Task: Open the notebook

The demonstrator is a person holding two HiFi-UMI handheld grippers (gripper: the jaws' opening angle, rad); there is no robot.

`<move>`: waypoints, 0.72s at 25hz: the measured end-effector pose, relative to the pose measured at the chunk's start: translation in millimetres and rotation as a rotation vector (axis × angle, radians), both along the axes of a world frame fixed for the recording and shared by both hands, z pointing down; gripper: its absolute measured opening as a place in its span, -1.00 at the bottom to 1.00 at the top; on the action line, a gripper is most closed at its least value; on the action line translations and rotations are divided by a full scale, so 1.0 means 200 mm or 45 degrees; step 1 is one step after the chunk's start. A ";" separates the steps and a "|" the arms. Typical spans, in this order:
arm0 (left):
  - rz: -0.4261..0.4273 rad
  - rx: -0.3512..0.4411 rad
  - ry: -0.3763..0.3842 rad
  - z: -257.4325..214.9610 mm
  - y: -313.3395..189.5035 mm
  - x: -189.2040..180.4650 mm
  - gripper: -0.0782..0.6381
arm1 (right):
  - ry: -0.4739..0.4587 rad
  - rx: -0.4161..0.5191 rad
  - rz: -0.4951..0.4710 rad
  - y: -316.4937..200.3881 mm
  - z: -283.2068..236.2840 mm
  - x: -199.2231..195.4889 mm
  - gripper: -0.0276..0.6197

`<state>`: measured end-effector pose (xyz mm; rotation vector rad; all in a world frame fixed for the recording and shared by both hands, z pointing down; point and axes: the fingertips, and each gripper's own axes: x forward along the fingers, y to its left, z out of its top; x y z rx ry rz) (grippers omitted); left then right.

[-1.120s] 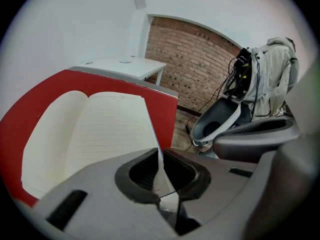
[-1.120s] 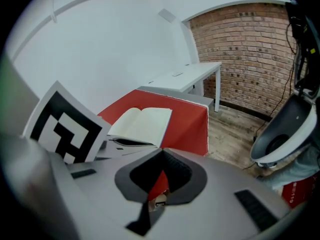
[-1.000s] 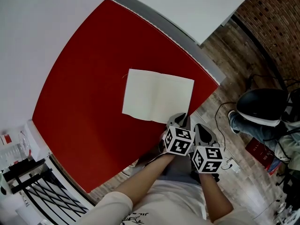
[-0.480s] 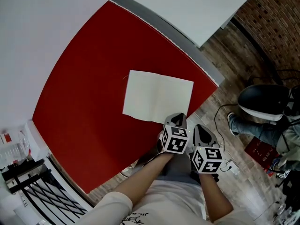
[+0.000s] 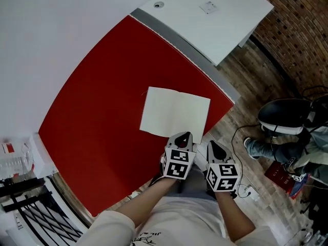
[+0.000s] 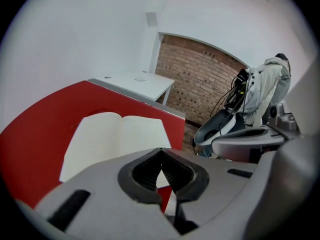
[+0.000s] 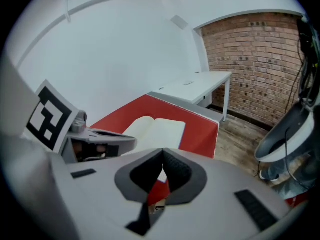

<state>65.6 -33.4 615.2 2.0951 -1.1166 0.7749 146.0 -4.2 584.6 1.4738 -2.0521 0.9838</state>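
The notebook (image 5: 175, 113) lies open and flat on the red table (image 5: 102, 106), two blank cream pages up; it also shows in the left gripper view (image 6: 117, 139) and the right gripper view (image 7: 155, 130). My left gripper (image 5: 184, 136) hangs just off the notebook's near edge, lifted clear of it, jaws shut on nothing (image 6: 161, 164). My right gripper (image 5: 212, 146) is beside it at the table's near edge, over the floor, jaws shut and empty (image 7: 163, 170).
A white desk (image 5: 205, 14) adjoins the red table at the back. A black and white chair (image 5: 284, 117), a seated person's shoe and cables lie on the wooden floor at the right. A dark rack (image 5: 25, 199) stands at lower left.
Both grippers have drawn back from the notebook's near edge and risen, the left one more. The notebook stays open and flat.
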 end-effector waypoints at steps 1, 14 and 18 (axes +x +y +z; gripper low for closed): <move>-0.011 0.013 0.007 -0.06 0.00 -0.04 -0.76 | 0.003 0.010 -0.008 0.00 -0.04 -0.01 -0.90; -0.242 0.114 0.080 -0.49 0.23 -0.51 -0.76 | 0.009 0.109 -0.117 0.09 -0.41 -0.24 -0.90; -0.262 0.151 0.061 -0.52 0.26 -0.56 -0.76 | 0.019 0.137 -0.166 0.12 -0.46 -0.35 -0.90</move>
